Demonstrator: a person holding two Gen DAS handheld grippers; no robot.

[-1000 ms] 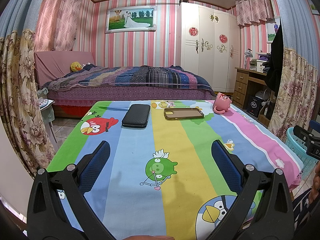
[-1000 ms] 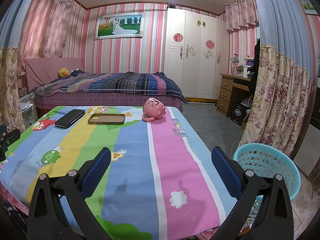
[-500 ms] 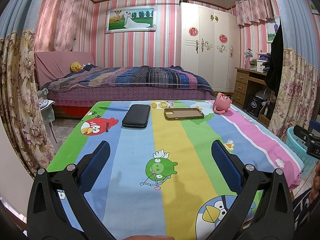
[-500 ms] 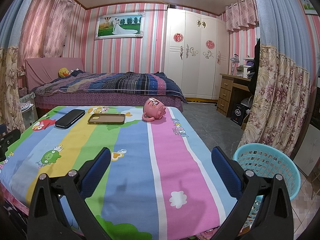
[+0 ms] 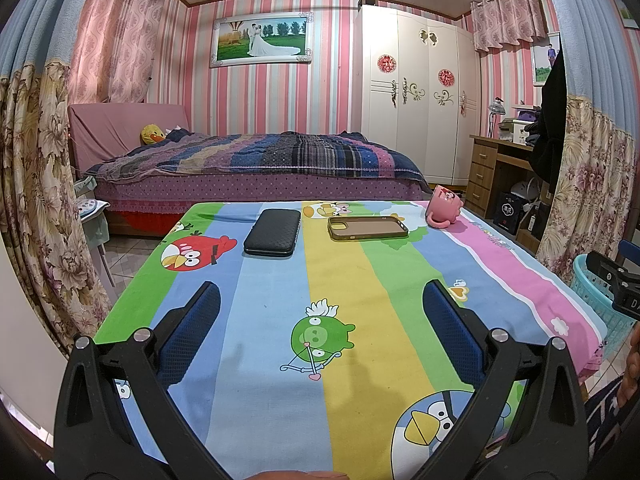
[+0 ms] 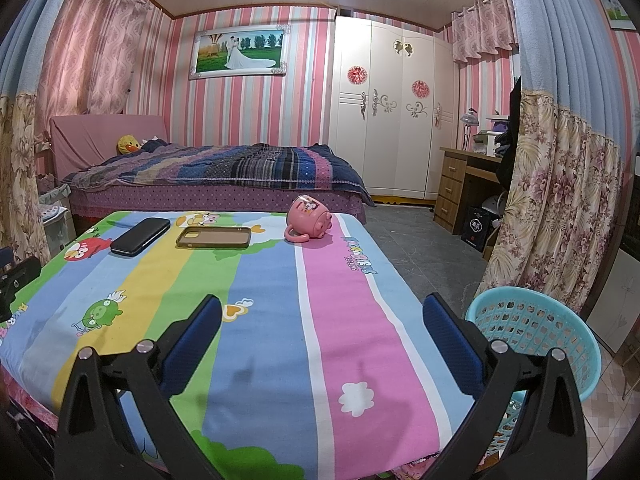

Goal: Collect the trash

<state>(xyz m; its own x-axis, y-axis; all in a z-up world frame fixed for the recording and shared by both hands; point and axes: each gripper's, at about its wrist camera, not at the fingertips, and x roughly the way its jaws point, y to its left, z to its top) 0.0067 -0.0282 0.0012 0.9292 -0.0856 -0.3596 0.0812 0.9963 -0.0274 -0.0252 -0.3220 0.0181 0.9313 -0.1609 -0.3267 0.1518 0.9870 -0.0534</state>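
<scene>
The pink mug [image 6: 310, 218] lies tipped on the surface [image 6: 340, 320] far ahead of the right gripper [image 6: 322, 336]; the basket [image 6: 536, 332] sits just right. Nothing has shifted; both the right and left gripper [image 5: 320, 332] stay apart, empty, so collecting hasn't started.

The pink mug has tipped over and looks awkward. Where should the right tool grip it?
Grip the pink mug across its rounded body from above: it lies on its side on the table, its handle flat against the cloth toward the camera, leaving little room underneath.
</scene>
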